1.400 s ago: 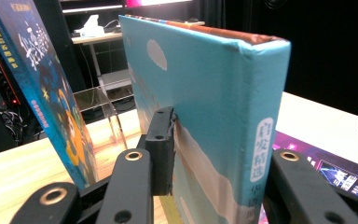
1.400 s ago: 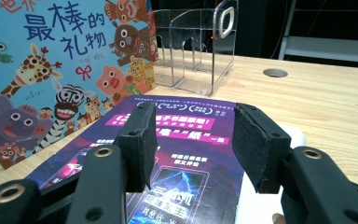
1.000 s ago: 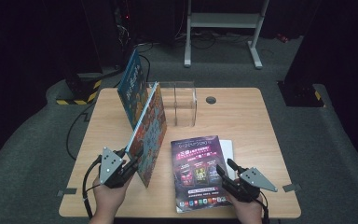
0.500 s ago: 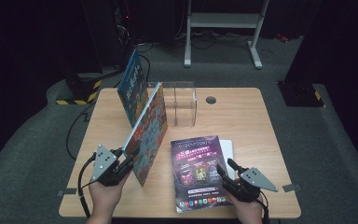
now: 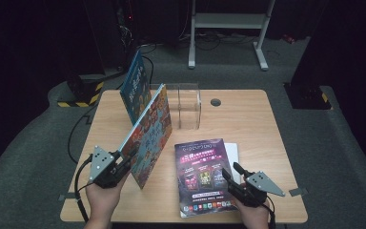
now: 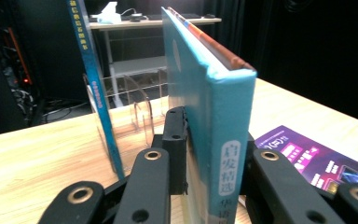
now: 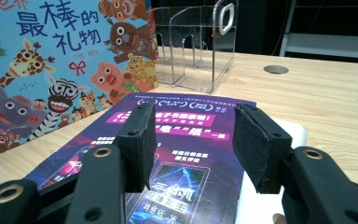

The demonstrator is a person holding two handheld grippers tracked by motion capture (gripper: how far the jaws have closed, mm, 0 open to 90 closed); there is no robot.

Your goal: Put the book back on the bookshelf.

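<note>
Left gripper [image 5: 124,164] clamped on picture book [image 5: 148,136] spine, jaws just closing, book tilted toward 1 o'clock. Right gripper [image 7: 193,144] agape, empty, over purple booklet [image 7: 168,154]. Likely to topple or slip if swung toward acrylic rack [image 5: 183,106].

Overhead light falls on the wooden table [image 5: 248,124] and leaves the surrounding room nearly black. The high view is soft and slightly grainy. In the left gripper view the near book spine [image 6: 226,154] is sharp and the far background blurs. Faint glare shows on the clear acrylic rack [image 7: 200,42].
</note>
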